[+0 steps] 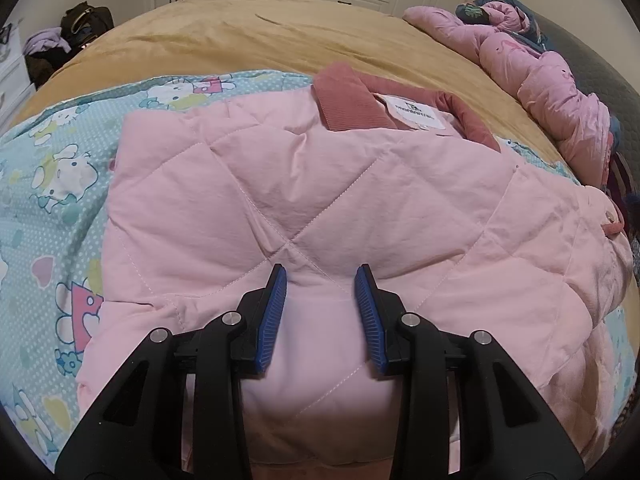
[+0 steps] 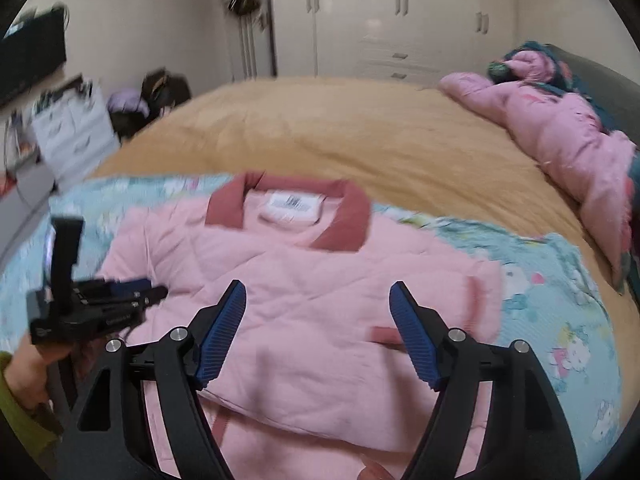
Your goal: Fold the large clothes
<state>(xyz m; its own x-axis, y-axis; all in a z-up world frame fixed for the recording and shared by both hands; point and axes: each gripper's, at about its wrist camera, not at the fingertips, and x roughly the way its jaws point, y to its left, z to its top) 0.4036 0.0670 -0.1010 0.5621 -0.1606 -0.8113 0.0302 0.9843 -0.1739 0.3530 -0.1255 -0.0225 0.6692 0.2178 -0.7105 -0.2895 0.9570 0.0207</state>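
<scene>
Folded pink quilted jacket [image 2: 304, 300], collar up

The jacket [image 1: 304, 200] lies on the quilt [image 1: 48, 208], which lies on the blanket [image 1: 248, 40] covering the bed. Seen from the left gripper [image 1: 320, 276], the jacket is under and ahead of the jaws, its collar [image 1: 352, 104] at the far end. A heap of clothes [image 1: 540, 80] lies far right. From the right gripper [image 2: 318, 292], the jacket spreads below the jaws, the left gripper [image 2: 154, 292] sits at their left, and the wardrobe [image 2: 400, 20] stands beyond the bed.
</scene>
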